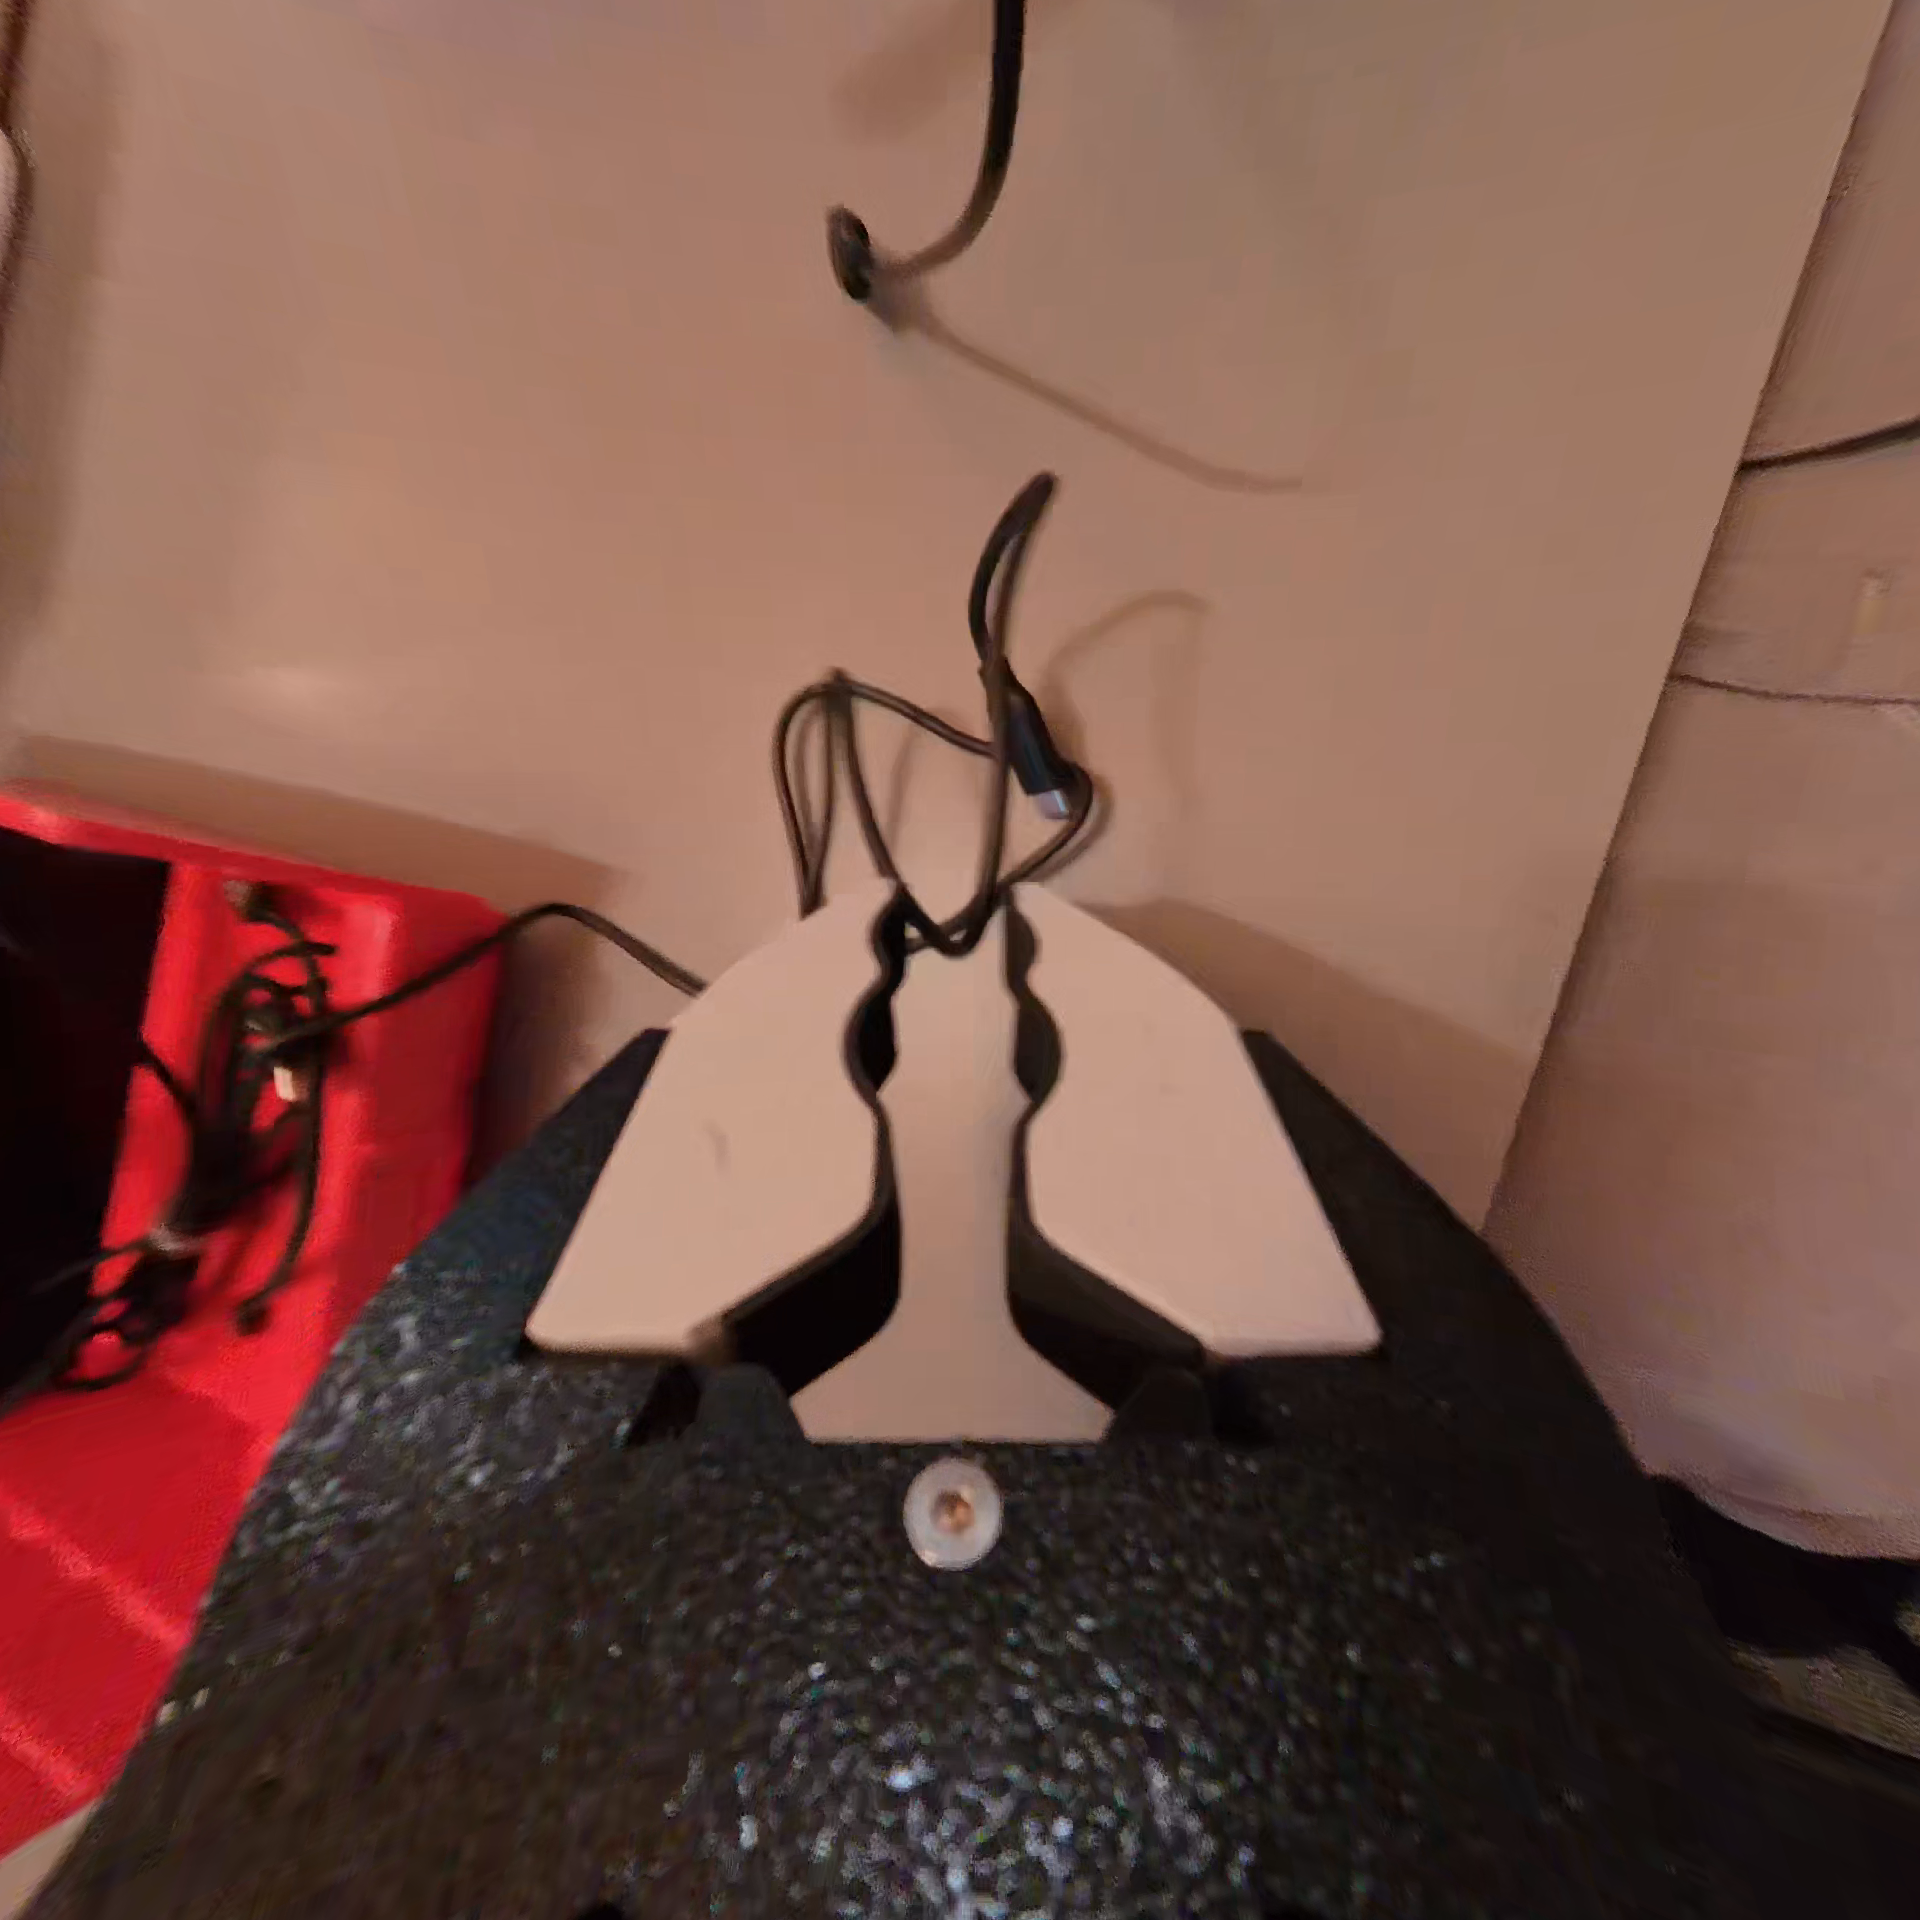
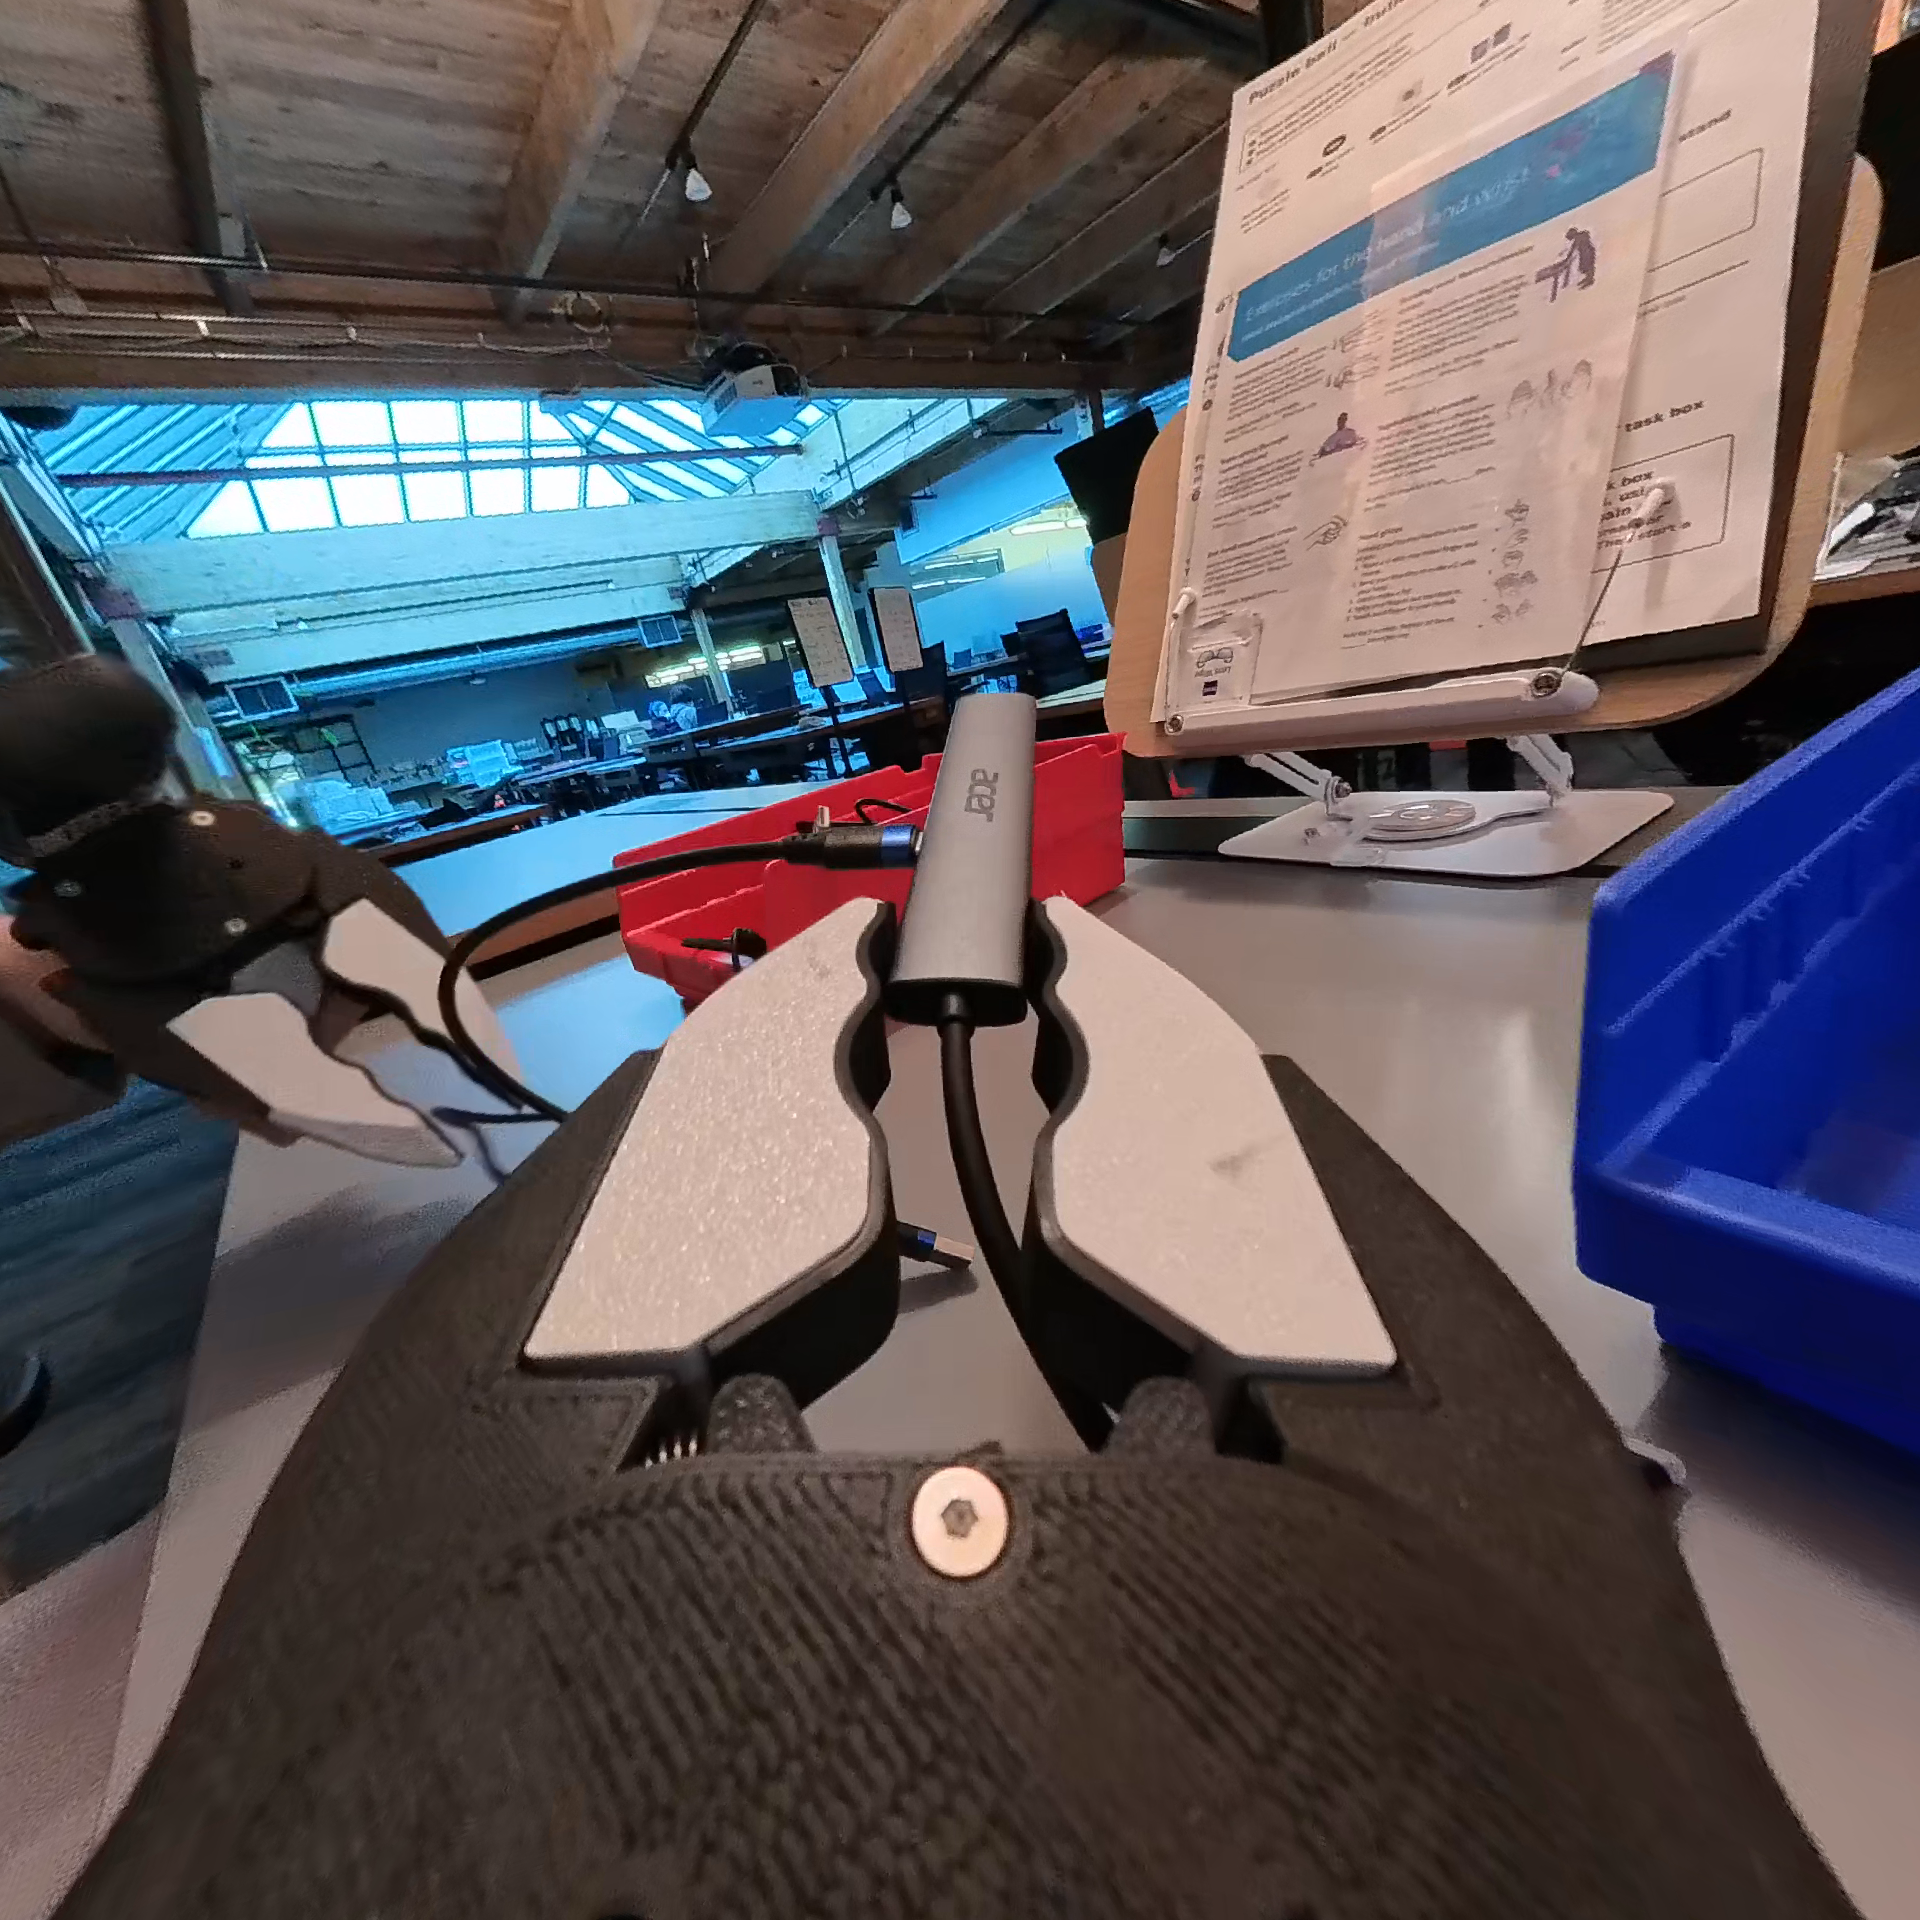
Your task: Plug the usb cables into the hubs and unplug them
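Observation:
My right gripper (image 2: 961, 925) is shut on the near end of a grey USB hub (image 2: 971, 831) and holds it tilted up above the grey table (image 2: 1351, 1039). A black cable's plug (image 2: 862, 840) sits in the hub's left side. The hub's own lead (image 2: 966, 1122) drops between my fingers to its plug (image 2: 935, 1247) on the table. My left gripper (image 1: 948, 904) is slightly open, with loops of the thin black cable (image 1: 940, 935) running between its tips. The cable's free connector (image 1: 1039, 769) dangles just beyond. The left gripper also shows in the right wrist view (image 2: 478, 1112), low at the left.
A red bin (image 1: 395, 1039) with a tangle of cables (image 1: 239, 1039) is left of my left gripper, and also shows behind the hub (image 2: 1081, 821). A blue bin (image 2: 1745, 1091) stands at the right. A document stand (image 2: 1455, 416) is at the back right. Another black cable (image 1: 987, 156) lies farther off. The gap from one gripper's tips to the other's is roughly 25 cm.

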`<state>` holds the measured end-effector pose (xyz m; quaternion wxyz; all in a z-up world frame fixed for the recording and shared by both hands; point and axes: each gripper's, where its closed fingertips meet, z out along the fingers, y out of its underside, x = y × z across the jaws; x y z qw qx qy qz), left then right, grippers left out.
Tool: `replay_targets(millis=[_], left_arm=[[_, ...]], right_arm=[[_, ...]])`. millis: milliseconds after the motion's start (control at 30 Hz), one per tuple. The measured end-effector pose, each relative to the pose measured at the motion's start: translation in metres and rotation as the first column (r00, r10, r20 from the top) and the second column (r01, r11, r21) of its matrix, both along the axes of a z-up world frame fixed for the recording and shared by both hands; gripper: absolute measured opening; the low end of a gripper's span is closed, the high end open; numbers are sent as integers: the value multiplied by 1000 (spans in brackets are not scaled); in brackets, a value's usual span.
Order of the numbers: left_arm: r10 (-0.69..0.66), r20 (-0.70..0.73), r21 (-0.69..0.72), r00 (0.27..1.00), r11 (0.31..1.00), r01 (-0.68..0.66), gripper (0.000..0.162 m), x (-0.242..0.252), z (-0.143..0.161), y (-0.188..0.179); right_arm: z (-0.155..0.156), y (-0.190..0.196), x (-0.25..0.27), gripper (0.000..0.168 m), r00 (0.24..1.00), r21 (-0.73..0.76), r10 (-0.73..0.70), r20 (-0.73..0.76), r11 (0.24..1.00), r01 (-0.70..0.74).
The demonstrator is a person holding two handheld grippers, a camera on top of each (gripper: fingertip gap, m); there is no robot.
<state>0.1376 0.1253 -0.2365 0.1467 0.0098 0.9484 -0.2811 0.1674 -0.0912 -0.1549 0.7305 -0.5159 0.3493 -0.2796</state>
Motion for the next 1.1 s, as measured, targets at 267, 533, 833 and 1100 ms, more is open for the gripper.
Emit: replay_targets(millis=[267, 533, 833, 1100], left_arm=[[534, -477, -406, 698, 571, -714, 43, 74, 45, 21], [446, -544, -553, 711, 447, -704, 51, 82, 72, 3], [695, -348, -464, 629, 455, -760, 37, 93, 66, 41], [770, -439, -348, 462, 329, -878, 43, 125, -2, 23]], right_arm=[[-1, 2, 1, 24, 1000, -17, -1, -3, 1000, 1], [0, 1, -1, 24, 1000, -13, -4, 10, 1000, 4], [-1, 3, 0, 24, 1000, -23, 4, 4, 1000, -3], [1, 2, -1, 24, 1000, -20, 0, 15, 1000, 0]])
